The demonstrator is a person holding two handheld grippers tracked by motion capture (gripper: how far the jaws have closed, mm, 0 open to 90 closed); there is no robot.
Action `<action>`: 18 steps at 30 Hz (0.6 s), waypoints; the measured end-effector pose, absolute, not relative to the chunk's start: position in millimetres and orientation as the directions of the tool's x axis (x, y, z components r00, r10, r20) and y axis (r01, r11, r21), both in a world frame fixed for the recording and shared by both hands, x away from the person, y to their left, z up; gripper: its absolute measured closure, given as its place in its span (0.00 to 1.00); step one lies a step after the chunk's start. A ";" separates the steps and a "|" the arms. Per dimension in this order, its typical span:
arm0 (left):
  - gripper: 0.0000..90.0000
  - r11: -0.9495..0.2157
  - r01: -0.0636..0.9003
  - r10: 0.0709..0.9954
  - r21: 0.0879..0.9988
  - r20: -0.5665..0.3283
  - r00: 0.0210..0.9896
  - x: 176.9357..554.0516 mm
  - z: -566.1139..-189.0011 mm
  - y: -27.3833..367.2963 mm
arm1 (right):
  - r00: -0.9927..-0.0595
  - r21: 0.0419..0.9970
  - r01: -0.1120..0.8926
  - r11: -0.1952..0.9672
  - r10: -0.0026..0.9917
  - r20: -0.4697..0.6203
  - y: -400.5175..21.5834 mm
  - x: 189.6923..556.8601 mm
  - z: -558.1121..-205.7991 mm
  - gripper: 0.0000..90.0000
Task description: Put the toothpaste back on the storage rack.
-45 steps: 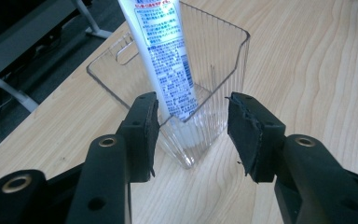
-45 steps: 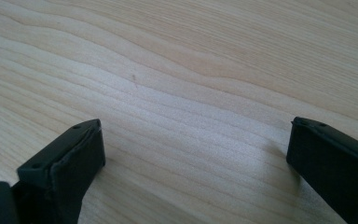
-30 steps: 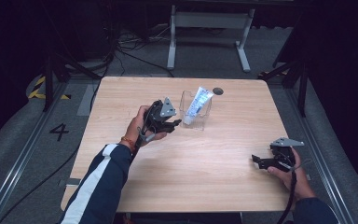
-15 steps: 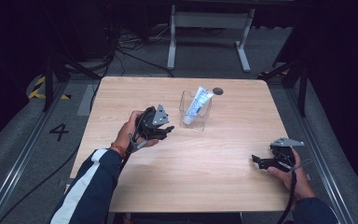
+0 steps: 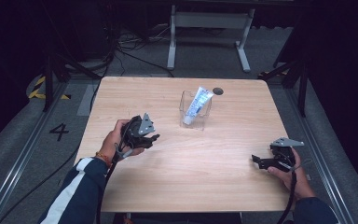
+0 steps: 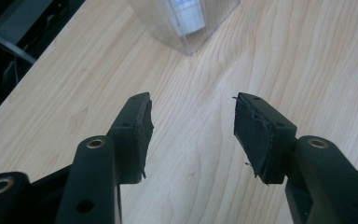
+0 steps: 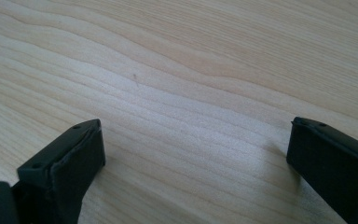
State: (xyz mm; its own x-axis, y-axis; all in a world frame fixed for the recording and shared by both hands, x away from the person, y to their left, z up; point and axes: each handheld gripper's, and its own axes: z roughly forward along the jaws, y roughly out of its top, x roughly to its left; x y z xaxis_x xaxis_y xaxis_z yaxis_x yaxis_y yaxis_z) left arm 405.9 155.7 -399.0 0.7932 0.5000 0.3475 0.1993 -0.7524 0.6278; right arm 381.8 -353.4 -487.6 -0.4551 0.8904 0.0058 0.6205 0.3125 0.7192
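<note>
Now my left gripper (image 5: 154, 137) has drawn back nearer and left from the clear box (image 5: 195, 110) holding the tube (image 5: 197, 104), jaws wide and empty; my right gripper (image 5: 257, 161) rests wide too.

A fixed high camera looks forward and down over the whole wooden table (image 5: 214, 154). Two gripper-mounted cameras sit close above that same tabletop; the left faces the clear container (image 6: 186, 23).

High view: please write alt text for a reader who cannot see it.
A wooden table holds a clear container with a tube leaning inside. The left gripper is held nearer the container, and the right gripper is near the table's right edge.
</note>
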 end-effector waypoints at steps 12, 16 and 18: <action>0.47 -0.756 0.268 0.535 0.597 0.330 0.778 388.5 -418.7 187.5 | -0.455 0.719 0.620 0.313 0.890 0.006 -353.4 381.8 -487.6 0.05; 0.43 -0.757 0.283 0.545 0.589 0.331 0.770 381.9 -424.5 196.1 | -0.455 0.719 0.621 0.312 0.890 0.006 -353.4 381.8 -487.6 0.05; 0.42 -0.753 0.296 0.554 0.587 0.325 0.766 378.7 -427.1 201.3 | -0.455 0.719 0.621 0.312 0.890 0.006 -353.4 381.8 -487.6 0.05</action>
State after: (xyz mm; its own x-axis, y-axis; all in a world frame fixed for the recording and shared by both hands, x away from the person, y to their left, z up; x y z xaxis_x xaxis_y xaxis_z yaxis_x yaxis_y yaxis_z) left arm 378.7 201.3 -427.1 0.7662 0.5544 0.3250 0.2960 -0.7533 0.5873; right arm 381.8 -353.4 -487.6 -0.4550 0.8905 0.0060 0.6208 0.3124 0.7190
